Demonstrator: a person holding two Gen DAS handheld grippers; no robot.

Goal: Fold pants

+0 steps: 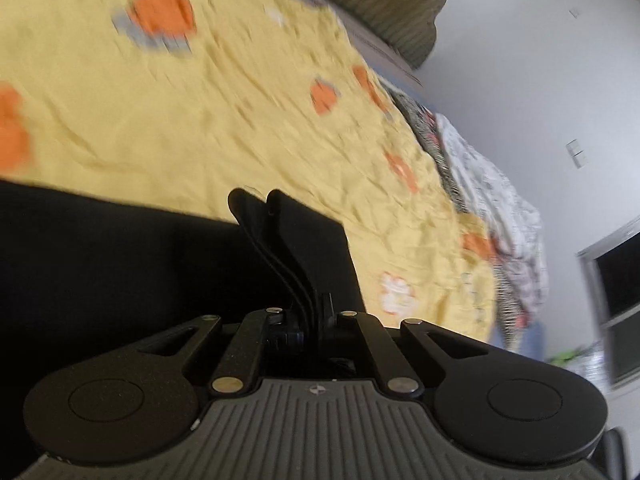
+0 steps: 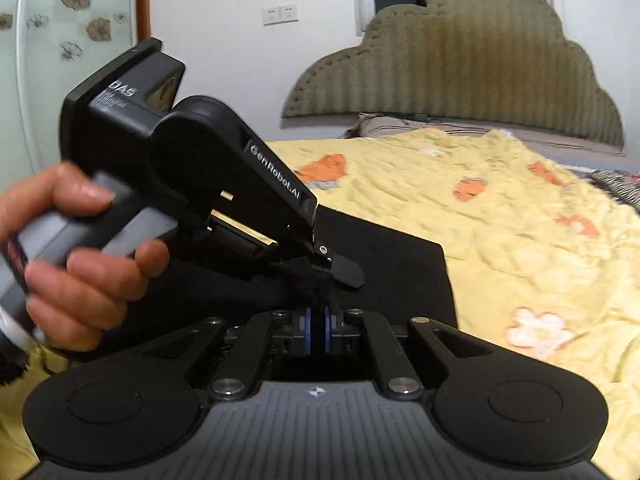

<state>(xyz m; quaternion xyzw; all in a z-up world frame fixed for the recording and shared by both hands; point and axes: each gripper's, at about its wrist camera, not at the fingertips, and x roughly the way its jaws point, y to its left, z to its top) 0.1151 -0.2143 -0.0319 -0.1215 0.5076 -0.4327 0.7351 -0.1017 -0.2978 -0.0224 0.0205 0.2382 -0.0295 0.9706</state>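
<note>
1. I have the black pants (image 2: 392,276) lying on the yellow bedspread (image 2: 520,216), near my edge of the bed, with both tools working at the same patch of cloth.
2. My left gripper (image 1: 262,204) is clenched; in the left wrist view its black fingers sit against black fabric, and I judge it is pinching a fold, though dark on dark makes that hard to confirm.
3. My right gripper (image 2: 316,304) is clenched too, with a bunch of the cloth caught between its blue pads.
4. In the right wrist view the left tool sits right in front of the right one, almost touching, held by a hand (image 2: 80,248).
5. Risk: with the two tools so close, they could knock together or snag the same layer, and the fold would come out crooked.
6. Risk: if either grip has only one layer, lifting would drag the pants open instead of folding them.
7. Around: a padded headboard (image 2: 460,60) behind, a patterned quilt (image 1: 492,200) bunched at the far side. Neither blocks the fold.
</note>
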